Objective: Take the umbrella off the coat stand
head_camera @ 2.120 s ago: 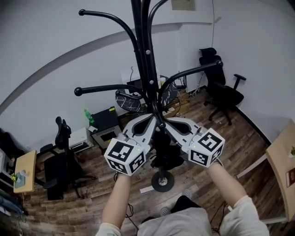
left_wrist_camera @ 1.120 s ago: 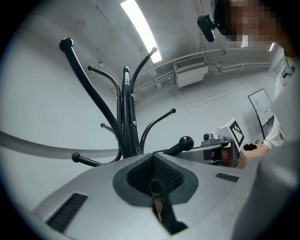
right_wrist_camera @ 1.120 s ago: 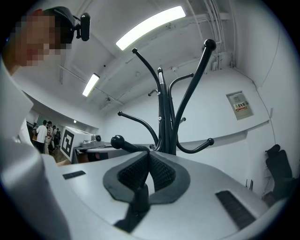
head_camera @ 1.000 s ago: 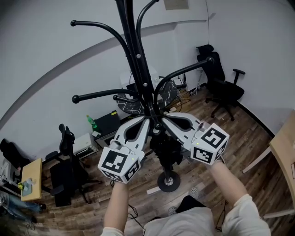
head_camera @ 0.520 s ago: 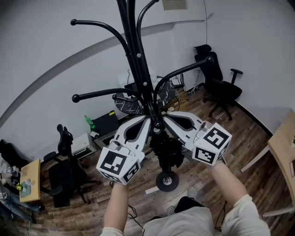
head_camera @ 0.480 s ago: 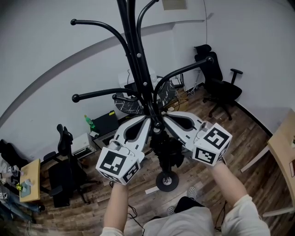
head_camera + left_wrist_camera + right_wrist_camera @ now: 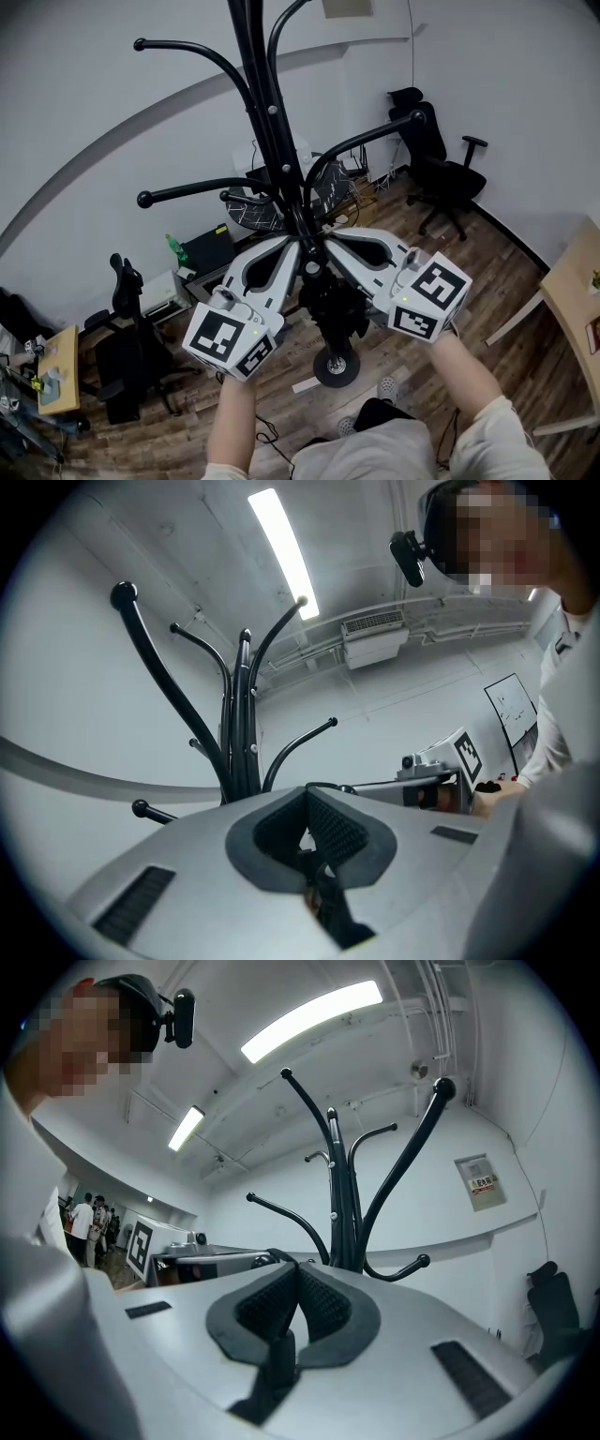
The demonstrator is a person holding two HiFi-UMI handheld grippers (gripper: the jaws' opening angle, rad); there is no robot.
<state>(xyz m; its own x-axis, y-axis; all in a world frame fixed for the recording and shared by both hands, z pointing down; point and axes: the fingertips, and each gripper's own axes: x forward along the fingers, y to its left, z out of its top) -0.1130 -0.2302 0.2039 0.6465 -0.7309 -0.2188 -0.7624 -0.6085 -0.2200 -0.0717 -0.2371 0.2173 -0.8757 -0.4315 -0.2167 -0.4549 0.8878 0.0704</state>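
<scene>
Umbrella strap (image 7: 272,1368), or what looked like one, was pinched in the nearly closed jaws of the left gripper (image 7: 300,246) and the right gripper (image 7: 325,238), their tips meeting at frame centre. Below them the folded black umbrella (image 7: 336,305) hung against the coat stand (image 7: 272,131), above its round base (image 7: 334,366).

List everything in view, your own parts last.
Black metal coat stand: one, black, centre.
Black folded umbrella: one, black, hanging against the stand under the tools.
Black swivel office chairs: two, black, one by right wall, one at left.
Green plastic bottle: one, green, back left.
Tan wooden tables: two, tan, left and right edges.
Left tool: one, grey, shut on the umbrella's top.
Right tool: one, grey, shut on the umbrella's top.
</scene>
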